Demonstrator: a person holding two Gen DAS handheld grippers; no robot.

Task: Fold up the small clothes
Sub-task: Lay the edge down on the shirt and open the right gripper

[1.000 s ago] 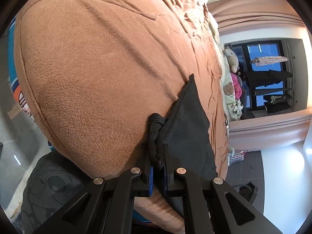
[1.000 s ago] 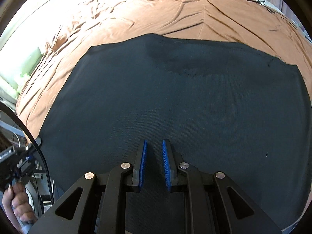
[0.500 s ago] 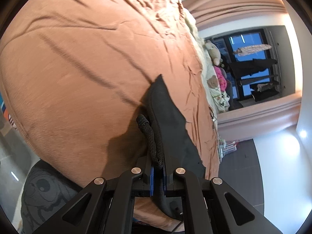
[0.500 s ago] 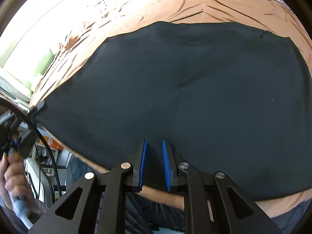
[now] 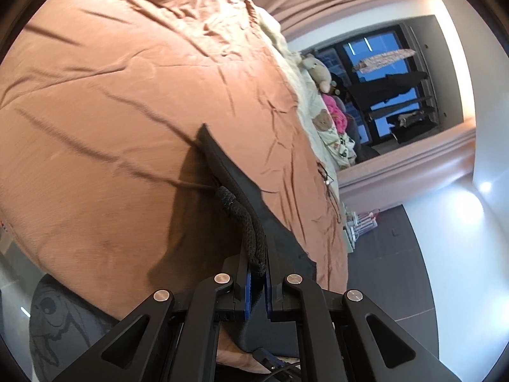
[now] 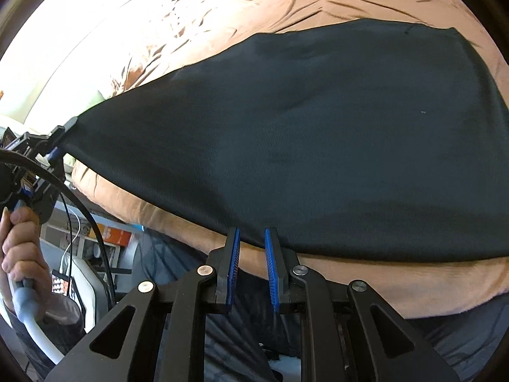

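Note:
A black garment (image 6: 318, 127) lies spread on the brown bedspread (image 6: 318, 0); its near edge hangs at the bed's front edge. My left gripper (image 5: 258, 273) is shut on the garment's corner and its black drawstring cord (image 5: 251, 229), lifting that corner off the bed; it also shows at the left of the right wrist view (image 6: 57, 140). In the left wrist view the garment (image 5: 241, 184) is seen edge-on, with its shadow on the bedspread (image 5: 127, 95). My right gripper (image 6: 251, 242) is open and empty, just off the garment's near edge.
A teddy bear (image 5: 319, 73) and pillows lie at the far end of the bed by a dark window (image 5: 388, 79). The person's hand (image 6: 19, 222) holds the left gripper's handle. Dark trousers (image 6: 191, 270) and shelving (image 6: 95, 245) lie below the bed edge.
My left gripper has raised the garment corner, pulling it up and taut. My right gripper has drawn back from over the cloth to just past its near edge, still open.

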